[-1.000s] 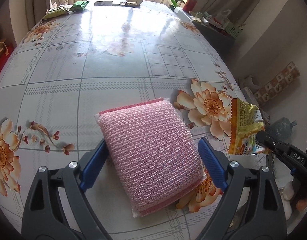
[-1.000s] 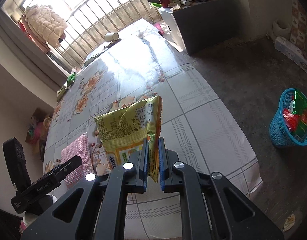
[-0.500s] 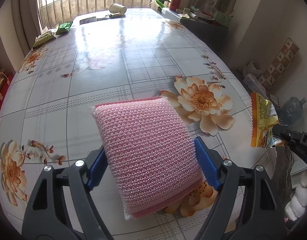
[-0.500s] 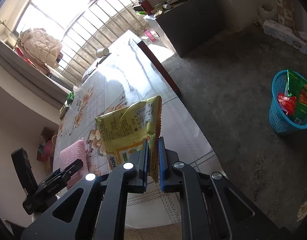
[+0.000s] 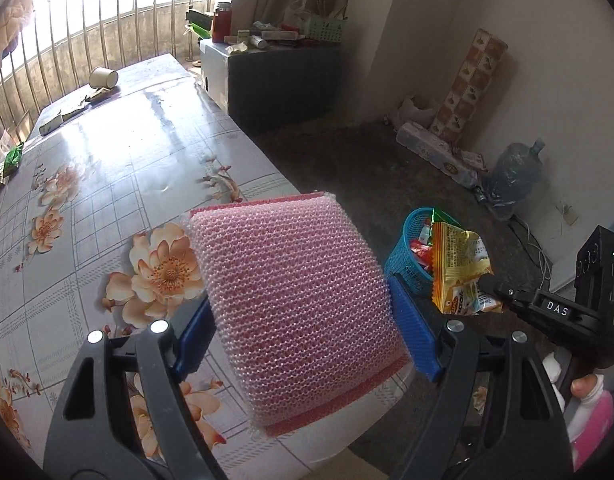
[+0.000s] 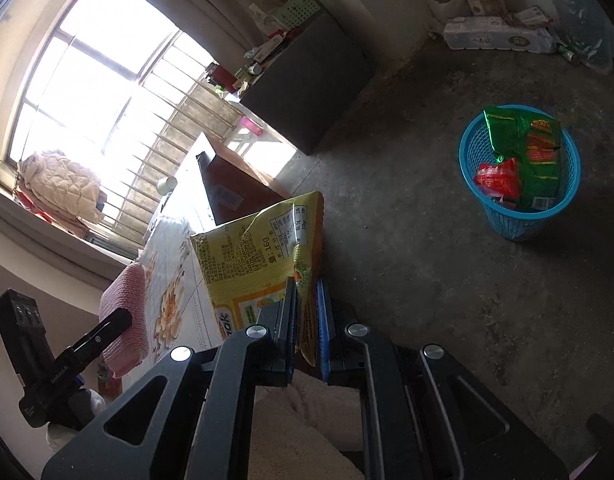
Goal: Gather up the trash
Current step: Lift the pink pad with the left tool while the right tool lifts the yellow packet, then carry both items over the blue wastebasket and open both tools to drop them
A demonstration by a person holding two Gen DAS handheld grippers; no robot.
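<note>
both hand-held grippers grip: left [image 5: 301,326] clamps pink sponge [image 5: 295,304], right [image 6: 305,320] pinches yellow wrapper [image 6: 259,248].

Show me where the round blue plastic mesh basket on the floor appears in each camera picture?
Left wrist view: the blue mesh basket is right of centre, partly hidden behind the pink sponge.
Right wrist view: the basket stands at upper right on the floor.
Shared landmark: the yellow snack wrapper.

Pink sponge [image 5: 299,312] lifted off table; yellow wrapper [image 6: 263,256] carried toward blue basket [image 6: 519,172].
</note>
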